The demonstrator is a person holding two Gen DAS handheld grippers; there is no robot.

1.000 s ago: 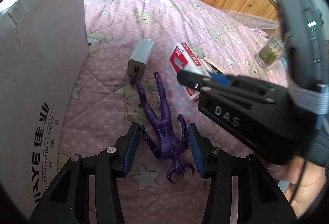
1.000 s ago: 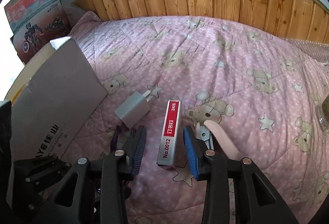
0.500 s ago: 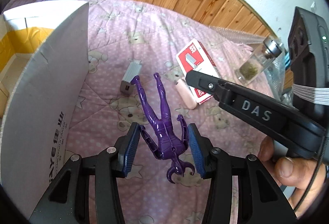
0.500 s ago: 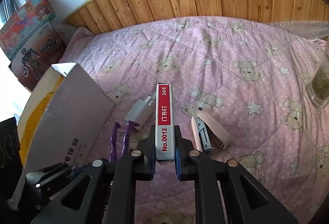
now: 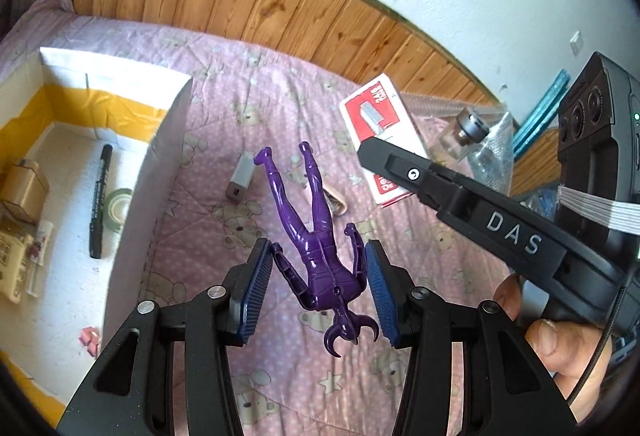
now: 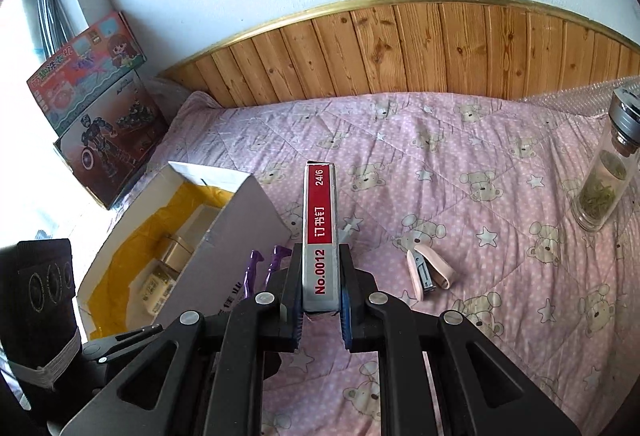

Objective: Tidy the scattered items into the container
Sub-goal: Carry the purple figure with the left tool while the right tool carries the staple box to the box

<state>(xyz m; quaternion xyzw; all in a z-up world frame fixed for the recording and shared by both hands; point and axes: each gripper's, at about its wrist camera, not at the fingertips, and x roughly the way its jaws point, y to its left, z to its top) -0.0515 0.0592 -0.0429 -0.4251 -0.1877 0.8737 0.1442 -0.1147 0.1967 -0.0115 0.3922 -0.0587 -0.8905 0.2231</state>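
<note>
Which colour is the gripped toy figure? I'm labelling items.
Purple toy figure, clearest in the left wrist view.

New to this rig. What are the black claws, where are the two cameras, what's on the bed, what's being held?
No robot here: a person holds a two-finger gripper in each hand, with a fisheye camera on each looking along its fingers.

The left wrist view shows the left gripper clamping a purple plastic toy figure. The right wrist view shows the right gripper shut on a red-and-white staple box.

Both hang above a pink teddy-print quilt. On it lie a pink stapler, a grey charger plug, a glass tea bottle and the open white cardboard box, the container, already holding a black marker.
</note>
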